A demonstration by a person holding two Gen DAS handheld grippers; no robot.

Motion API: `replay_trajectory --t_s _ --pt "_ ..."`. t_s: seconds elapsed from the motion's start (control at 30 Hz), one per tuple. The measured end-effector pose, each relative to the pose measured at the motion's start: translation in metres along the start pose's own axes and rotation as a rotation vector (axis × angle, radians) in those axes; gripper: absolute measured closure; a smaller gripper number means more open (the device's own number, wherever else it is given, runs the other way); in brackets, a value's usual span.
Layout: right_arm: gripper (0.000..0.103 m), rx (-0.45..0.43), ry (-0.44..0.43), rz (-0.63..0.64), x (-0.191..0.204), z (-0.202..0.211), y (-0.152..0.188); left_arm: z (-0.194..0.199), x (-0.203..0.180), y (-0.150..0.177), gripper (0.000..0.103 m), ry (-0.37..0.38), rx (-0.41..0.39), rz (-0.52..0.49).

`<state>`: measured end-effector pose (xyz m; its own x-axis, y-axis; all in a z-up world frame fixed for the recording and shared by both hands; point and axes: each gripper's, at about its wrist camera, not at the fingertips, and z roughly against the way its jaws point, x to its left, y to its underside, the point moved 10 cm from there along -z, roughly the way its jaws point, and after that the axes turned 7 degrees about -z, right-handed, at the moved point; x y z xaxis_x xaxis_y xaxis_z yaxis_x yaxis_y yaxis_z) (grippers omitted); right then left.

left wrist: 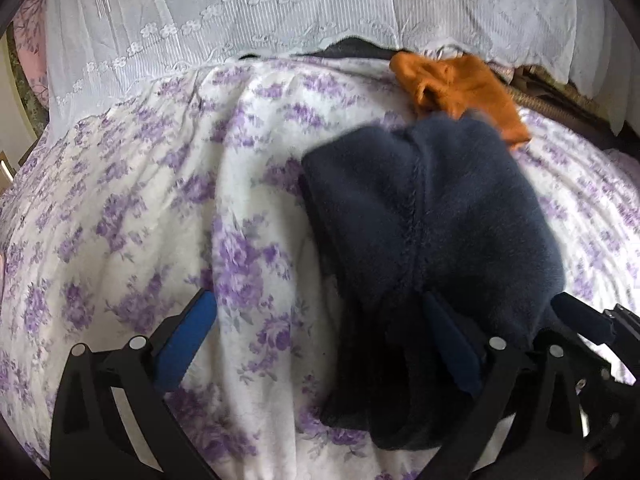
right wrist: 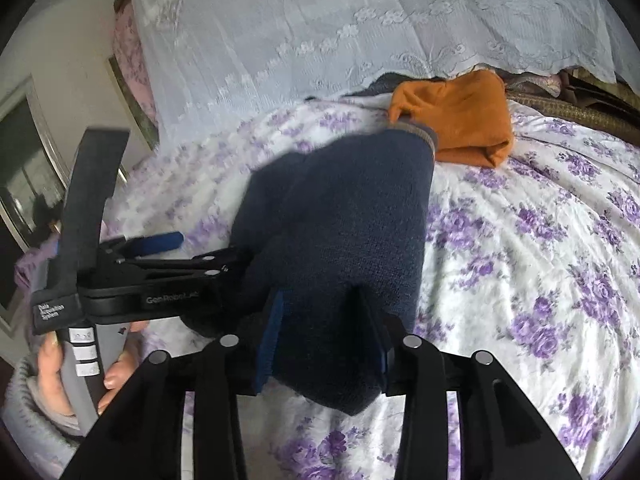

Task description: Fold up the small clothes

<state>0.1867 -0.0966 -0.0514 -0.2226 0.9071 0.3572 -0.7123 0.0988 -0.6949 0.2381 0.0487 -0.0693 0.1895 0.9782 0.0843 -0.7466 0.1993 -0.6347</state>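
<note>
Right tongs (right wrist: 324, 340) straddled the navy fleece garment's (right wrist: 344, 216) near end, pads flanking, grip unclear. Left tongs (left wrist: 320, 328) wide apart, gripping nothing. Garment lay doubled on the bed (right wrist: 540, 240), orange garment (right wrist: 456, 120) at its 1 o'clock, likely set aside.

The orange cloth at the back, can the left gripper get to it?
Probably not yet. The left gripper stands open, but the navy garment lies between it and the orange cloth.

"GenRobot.ai" on the black left hand-held gripper (right wrist: 208, 250), "Data Acquisition System" on its black strap (right wrist: 52, 312)
</note>
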Motion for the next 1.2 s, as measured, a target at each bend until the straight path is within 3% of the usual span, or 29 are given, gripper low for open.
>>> replay_trajectory --t_s 0.1,0.2,0.33,0.43,0.53,0.57,0.67,0.77,0.9,1.0,1.1,1.2 --pt "0.063 -0.053 -0.033 -0.044 -0.007 0.013 -0.024 0.009 -0.002 -0.018 0.004 0.021 -0.018 -0.002" --pt "0.063 -0.079 -0.007 -0.081 -0.02 0.009 -0.054 0.005 -0.006 -0.043 0.004 0.009 -0.021 -0.017" --pt "0.063 -0.06 0.028 -0.126 -0.037 -0.022 -0.092 -0.008 -0.006 -0.072 0.004 -0.056 -0.029 -0.039" --pt "0.063 -0.024 0.068 -0.128 -0.046 -0.057 -0.107 -0.039 -0.005 -0.078 0.004 -0.075 0.02 -0.043" --pt "0.061 0.045 0.112 -0.113 -0.053 -0.095 -0.102 -0.07 0.001 -0.069 0.004 -0.088 0.072 -0.044" --pt "0.06 0.057 0.127 -0.103 -0.054 -0.102 -0.098 -0.077 0.003 -0.065 0.004 -0.063 0.07 -0.022" --pt "0.058 0.058 0.145 -0.073 -0.055 -0.108 -0.095 -0.082 0.008 -0.061 0.004 -0.002 0.07 0.041" --pt "0.058 0.036 0.128 -0.091 -0.053 -0.104 -0.097 -0.08 0.006 -0.062 0.004 -0.033 0.05 0.019" --pt "0.059 -0.077 0.084 -0.105 -0.044 -0.06 -0.092 -0.058 0.012 -0.053 0.004 -0.043 0.027 0.031" --pt "0.059 -0.138 0.105 -0.057 -0.035 -0.024 -0.083 -0.029 0.019 -0.041 0.004 0.001 -0.011 0.068" --pt "0.059 -0.126 0.101 -0.043 -0.028 -0.005 -0.065 -0.006 0.017 -0.027 0.004 0.025 -0.033 0.07" --pt "0.059 -0.1 0.114 -0.036 -0.026 0.003 -0.042 -0.003 0.004 -0.004 0.004 -0.003 -0.005 0.004"
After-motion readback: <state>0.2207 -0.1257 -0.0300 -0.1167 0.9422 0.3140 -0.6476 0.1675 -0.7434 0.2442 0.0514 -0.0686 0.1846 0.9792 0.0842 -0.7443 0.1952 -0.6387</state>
